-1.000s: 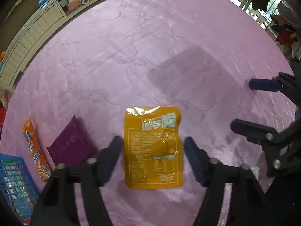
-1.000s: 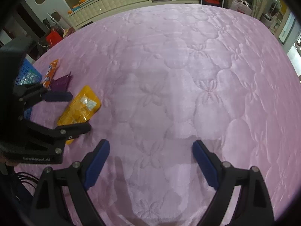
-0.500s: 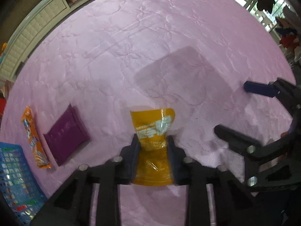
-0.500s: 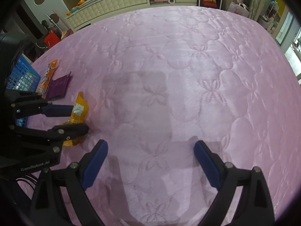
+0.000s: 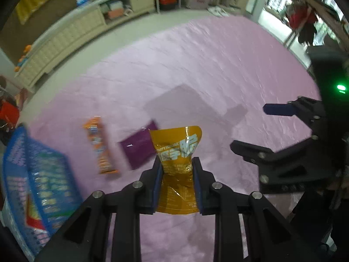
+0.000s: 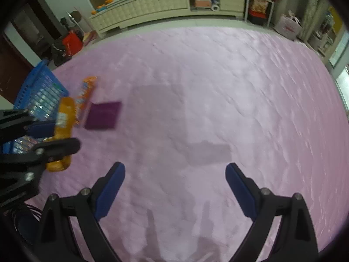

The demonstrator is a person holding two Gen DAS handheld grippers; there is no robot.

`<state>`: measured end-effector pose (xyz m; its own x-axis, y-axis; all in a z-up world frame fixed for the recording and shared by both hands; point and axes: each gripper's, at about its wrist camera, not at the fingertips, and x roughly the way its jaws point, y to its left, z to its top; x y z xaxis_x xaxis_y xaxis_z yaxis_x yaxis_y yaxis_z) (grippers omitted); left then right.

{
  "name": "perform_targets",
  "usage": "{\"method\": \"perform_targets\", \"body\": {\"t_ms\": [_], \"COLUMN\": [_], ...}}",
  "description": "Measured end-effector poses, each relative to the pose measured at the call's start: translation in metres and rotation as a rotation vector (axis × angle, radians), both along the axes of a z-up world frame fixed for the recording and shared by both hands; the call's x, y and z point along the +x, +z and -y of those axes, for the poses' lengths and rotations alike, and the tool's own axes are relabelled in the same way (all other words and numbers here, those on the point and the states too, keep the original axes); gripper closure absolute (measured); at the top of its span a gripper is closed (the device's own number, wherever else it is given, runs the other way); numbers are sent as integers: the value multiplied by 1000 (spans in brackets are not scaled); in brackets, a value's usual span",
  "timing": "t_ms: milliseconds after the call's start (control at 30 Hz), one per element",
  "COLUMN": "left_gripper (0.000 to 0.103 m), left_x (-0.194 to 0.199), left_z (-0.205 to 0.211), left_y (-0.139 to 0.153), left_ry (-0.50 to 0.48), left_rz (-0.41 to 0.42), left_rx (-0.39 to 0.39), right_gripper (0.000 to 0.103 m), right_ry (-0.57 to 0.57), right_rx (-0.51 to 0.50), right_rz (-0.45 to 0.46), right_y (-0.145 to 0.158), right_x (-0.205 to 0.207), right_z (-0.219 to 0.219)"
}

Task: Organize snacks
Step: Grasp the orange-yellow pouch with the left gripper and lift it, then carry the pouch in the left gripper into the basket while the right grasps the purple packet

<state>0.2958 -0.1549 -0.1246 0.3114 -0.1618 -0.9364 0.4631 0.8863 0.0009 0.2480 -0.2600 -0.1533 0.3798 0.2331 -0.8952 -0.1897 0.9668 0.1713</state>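
Note:
My left gripper (image 5: 177, 163) is shut on a yellow snack pouch (image 5: 177, 148) and holds it up above the pink quilted surface (image 5: 196, 65). The pouch also shows in the right wrist view (image 6: 63, 118), between the left gripper's fingers. A purple packet (image 5: 137, 150) and an orange snack bar (image 5: 99, 144) lie on the quilt just beyond, also seen in the right wrist view as the purple packet (image 6: 102, 118) and the orange bar (image 6: 86, 93). A blue basket (image 5: 35, 174) holding packets sits at the left. My right gripper (image 6: 175, 174) is open and empty over bare quilt.
The right gripper's body (image 5: 294, 148) is close at the right of the left wrist view. A long cream cabinet (image 6: 152, 6) stands beyond the quilt's far edge. Bags and boxes (image 6: 288, 28) stand on the floor at the far right.
My left gripper closed on the yellow pouch, lifted it off the quilt and swung left toward the basket. The right gripper stayed open and rose a little.

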Motion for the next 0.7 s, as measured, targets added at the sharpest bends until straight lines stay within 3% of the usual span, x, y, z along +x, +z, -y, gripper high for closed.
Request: {"method": "perform_targets", "body": {"t_ms": [367,500,700], "left_gripper": [79,79,79], "left_x": [-3,-8,2], "left_z": [-120,-158,-217], "left_y": [53,62,48], "left_ry": [202,280,408], "left_rz": [101,129,126], "left_rx": [-36,-17,1], "right_gripper": [8,8,8], "right_ry": [118,54,-31], "right_rx": [-1,-75,-32], "right_rz": [-46,-11,-131], "right_y": [4,0,-32], "right_x": [36,46,72], "right_z": [-95,-116,-132]}}
